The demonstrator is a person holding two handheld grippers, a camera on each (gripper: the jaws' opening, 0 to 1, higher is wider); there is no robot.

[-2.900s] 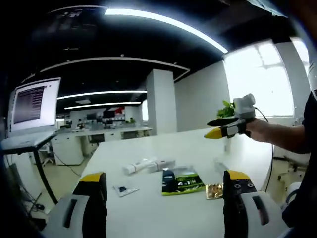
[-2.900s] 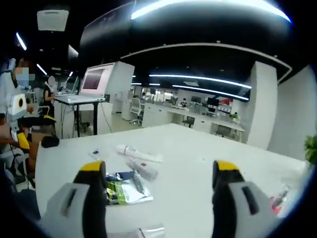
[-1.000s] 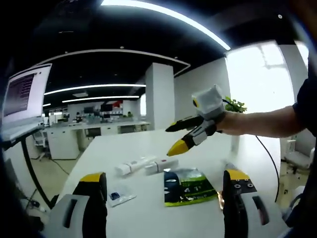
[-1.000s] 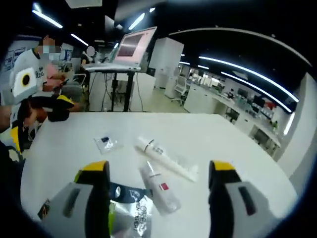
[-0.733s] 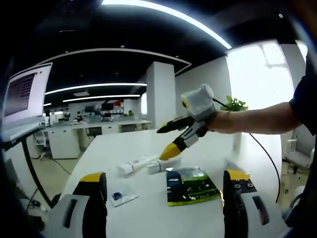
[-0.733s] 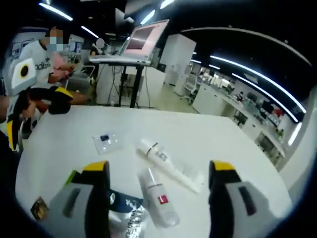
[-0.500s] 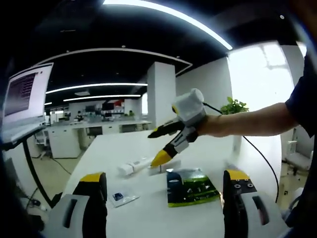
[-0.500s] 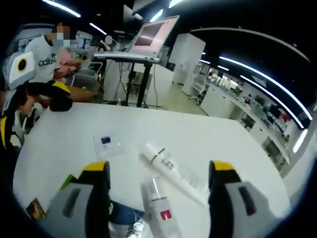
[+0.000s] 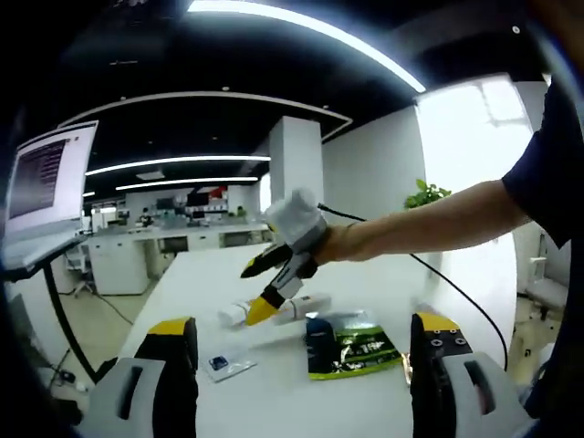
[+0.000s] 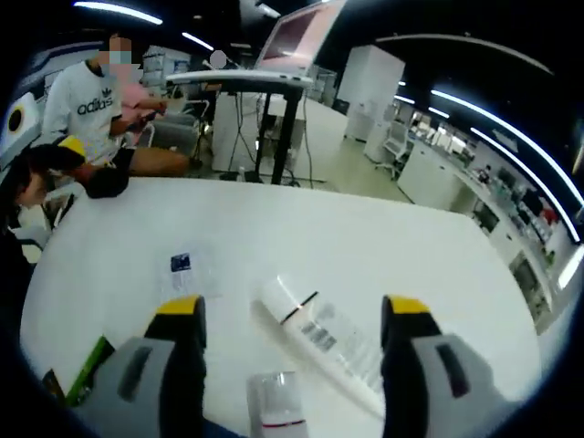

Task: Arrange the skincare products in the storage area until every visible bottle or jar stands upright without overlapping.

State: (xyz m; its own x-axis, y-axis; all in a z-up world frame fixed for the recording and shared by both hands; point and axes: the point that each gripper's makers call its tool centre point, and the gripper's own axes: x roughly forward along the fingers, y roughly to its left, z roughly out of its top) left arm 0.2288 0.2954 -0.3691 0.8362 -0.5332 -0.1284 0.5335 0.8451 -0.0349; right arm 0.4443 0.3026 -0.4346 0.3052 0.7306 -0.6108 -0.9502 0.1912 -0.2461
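Two white tubes lie flat on the white table (image 9: 365, 274), one (image 9: 235, 314) with its cap to the left and one (image 9: 308, 303) beside it. My right gripper (image 9: 248, 296) reaches in from the right and hovers open just above them. In the right gripper view the long tube (image 10: 328, 339) lies at a slant between my open right gripper (image 10: 292, 307), and the second tube (image 10: 272, 409) sits at the bottom edge. My left gripper (image 9: 304, 326) is open with nothing in it, back from the products.
A green sachet (image 9: 354, 339) and a small clear sachet (image 9: 224, 363) lie flat near the tubes. A gold packet (image 9: 408, 358) sits by my left gripper's right jaw. A person (image 10: 96, 105) sits past the table's edge, beside a laptop stand (image 10: 287, 109).
My right gripper has swung left and down across the table until it is over the two tubes, staying open. The left gripper has hardly moved.
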